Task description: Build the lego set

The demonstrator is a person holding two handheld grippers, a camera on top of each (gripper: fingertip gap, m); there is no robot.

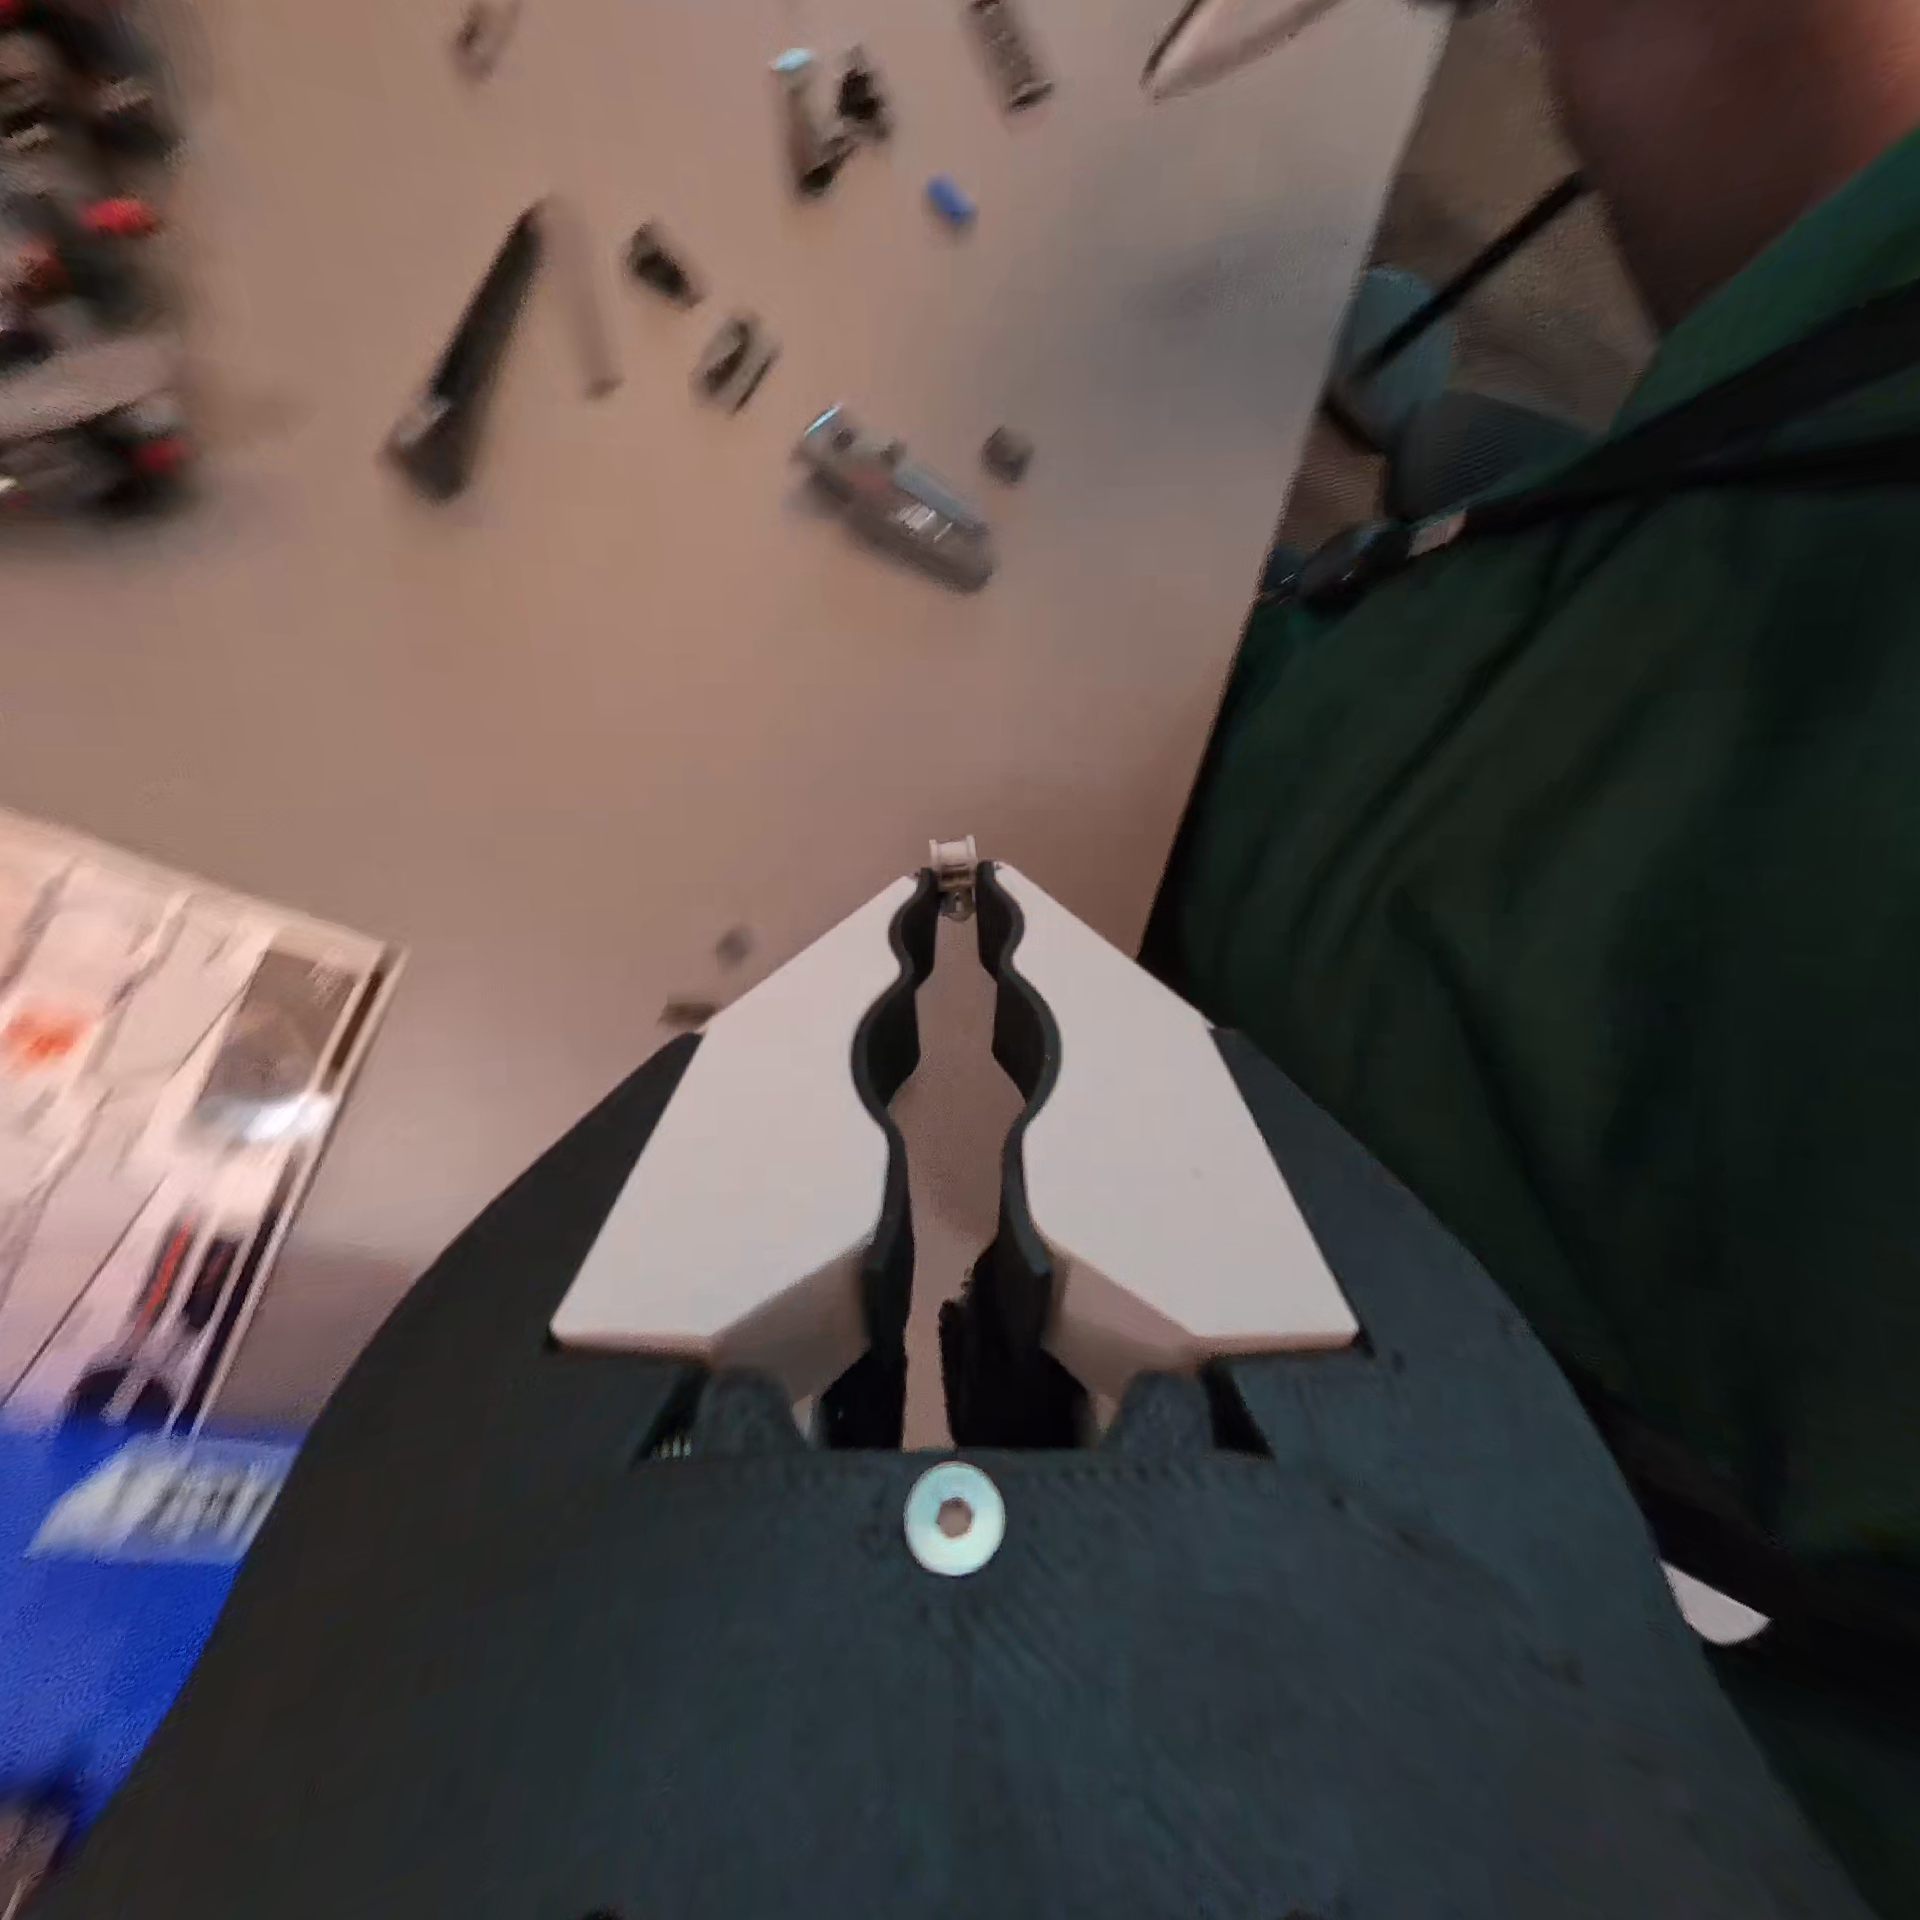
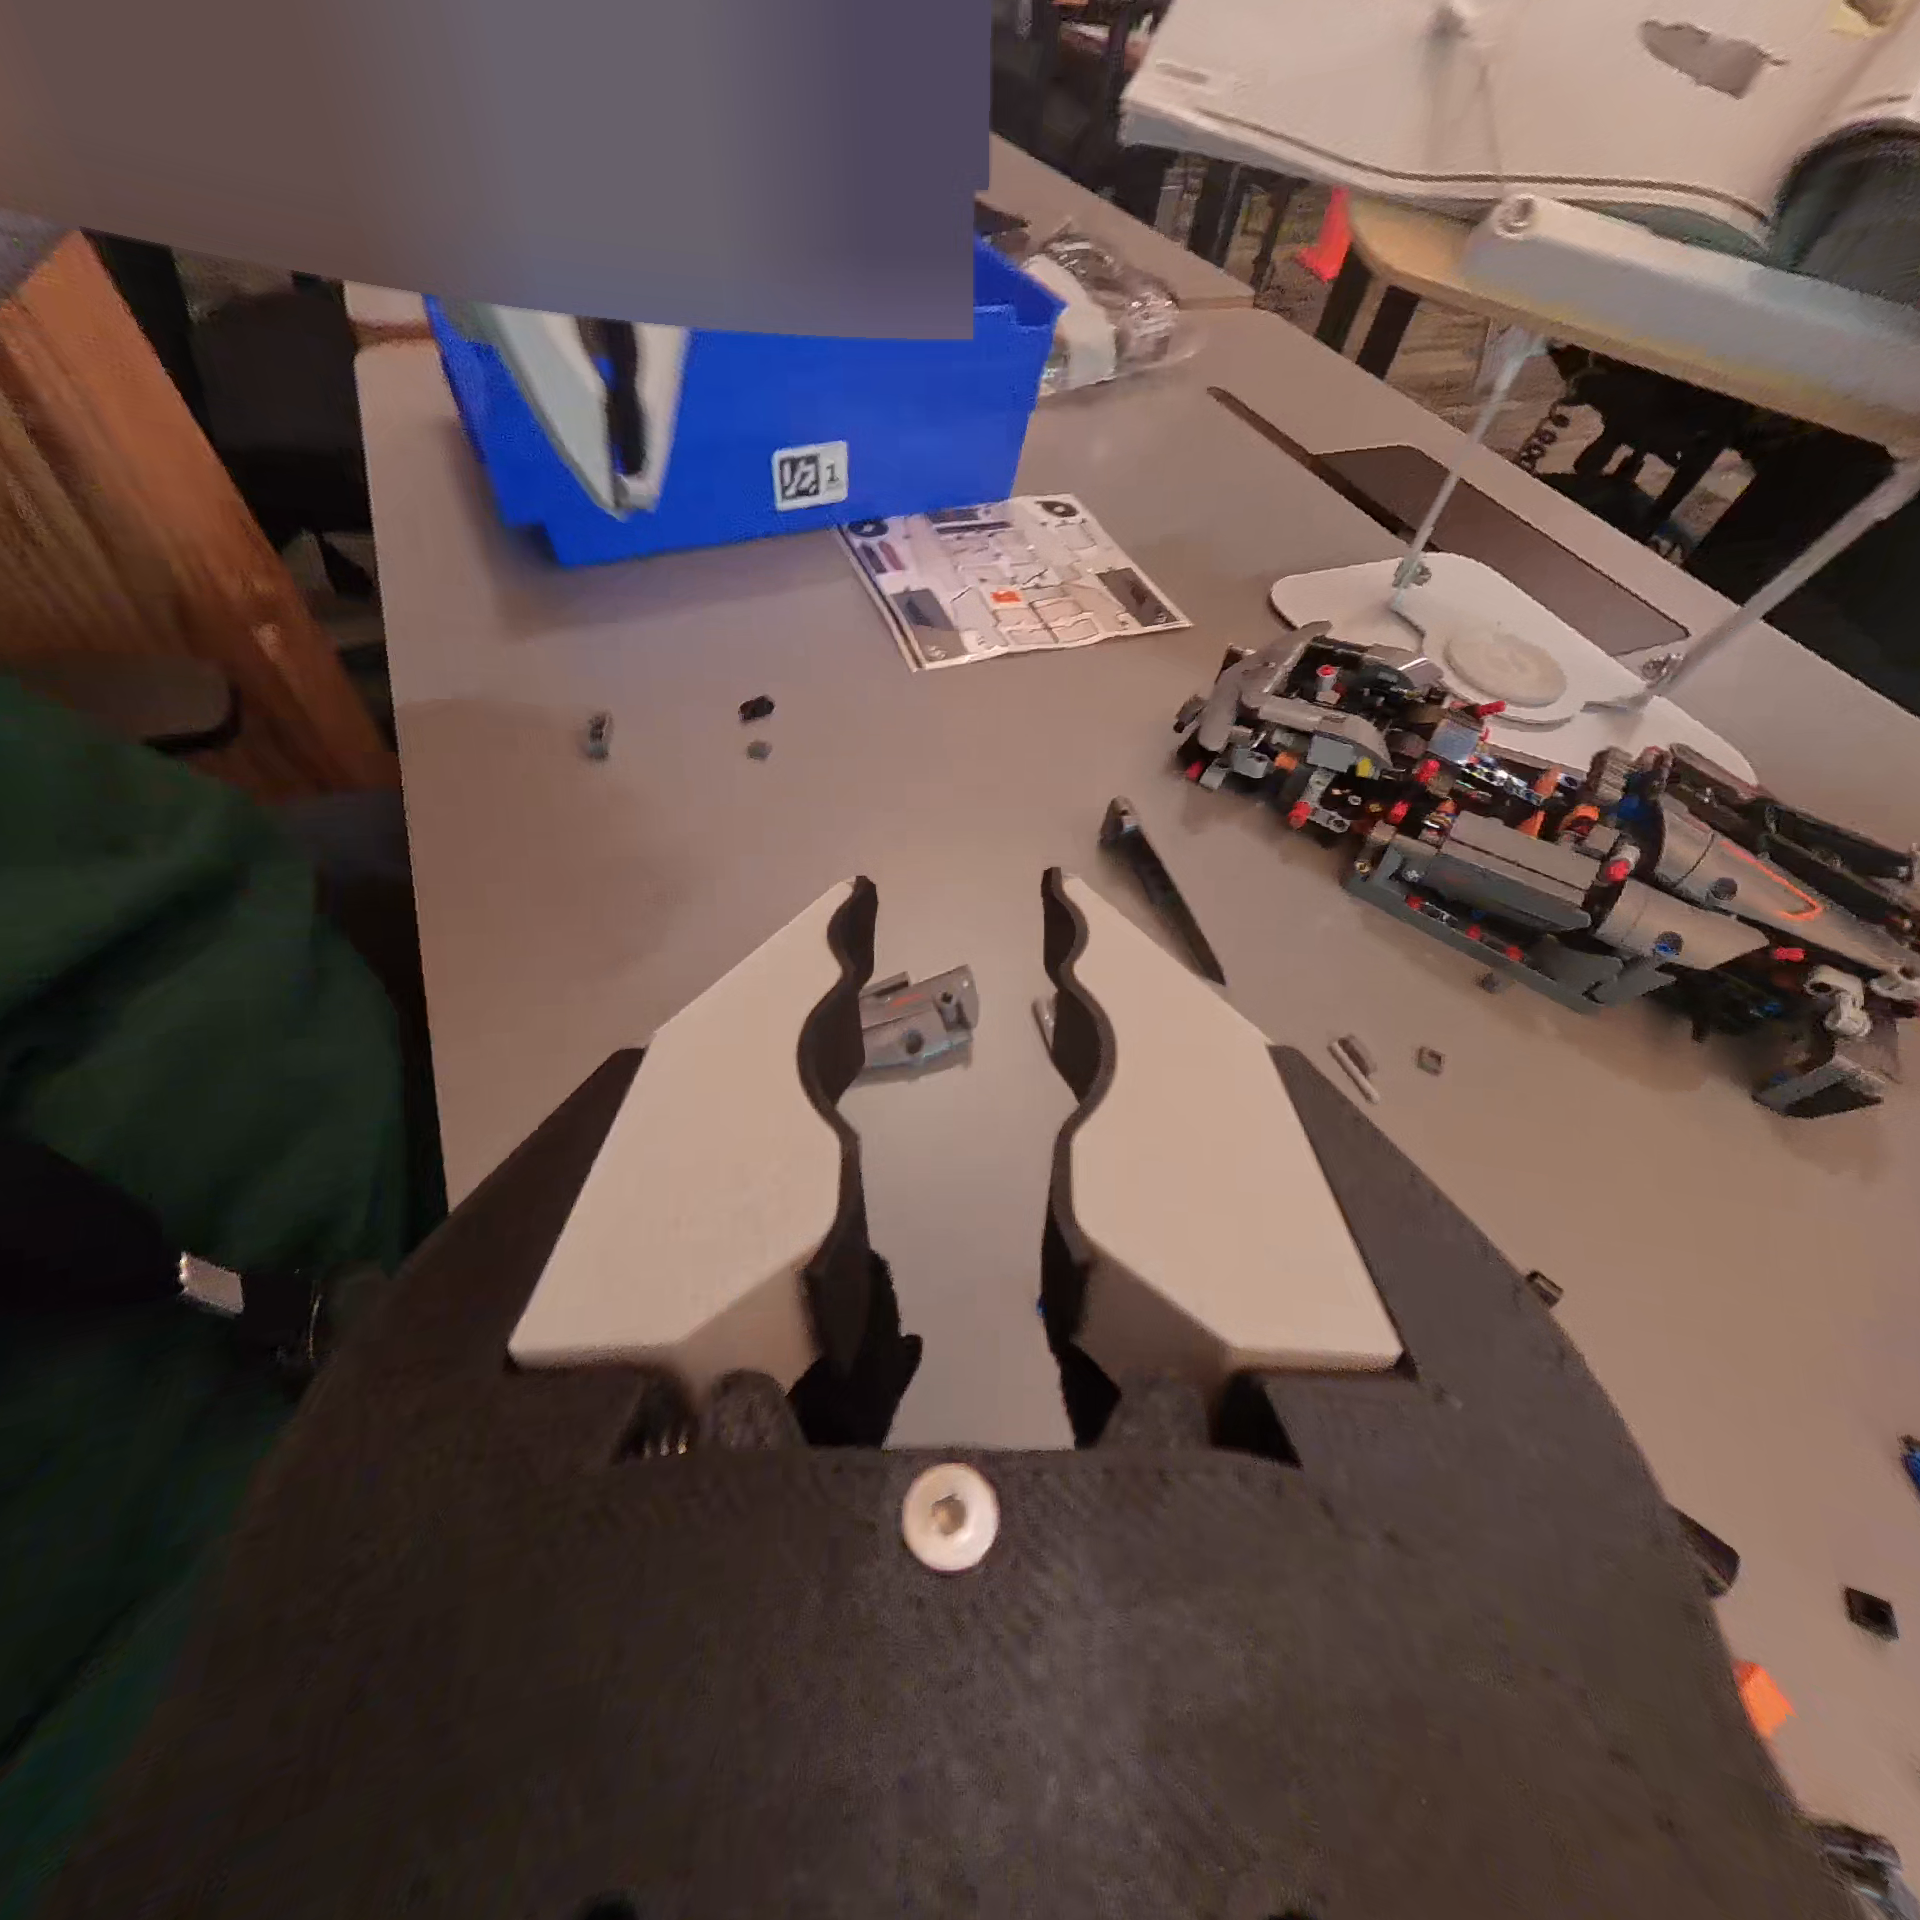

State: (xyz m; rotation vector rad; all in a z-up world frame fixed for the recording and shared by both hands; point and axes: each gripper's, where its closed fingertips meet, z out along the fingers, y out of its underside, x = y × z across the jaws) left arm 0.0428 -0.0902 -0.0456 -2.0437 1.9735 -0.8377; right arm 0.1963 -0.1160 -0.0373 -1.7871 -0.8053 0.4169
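The grey table (image 2: 644, 831) takes up most of the room in front of me, with a person in a green top (image 1: 1558, 935) seated close against its edge. At the far side sits a blue bin (image 2: 831, 436), and just in front of it lies a printed sheet (image 2: 1013, 577). To the right, a long, half-built lego model (image 2: 1538, 831) in grey and black with red pins lies on the table, next to a white lamp base (image 2: 1351, 597).

The right gripper (image 2: 958, 883) hangs over the table with its jaws released, a wide gap between them. Seen through that gap, a small grey assembly (image 2: 920, 1023) rests on the table. A black slanted piece (image 2: 1158, 883) lies just right of the gripper, and a few tiny bits are scattered about.

The left gripper (image 1: 956, 878) is held above the table, jaws clenched on a tiny pale bush (image 1: 953, 862) right at the tips. Its view is blurred, so the loose parts beyond show only as dark smears.
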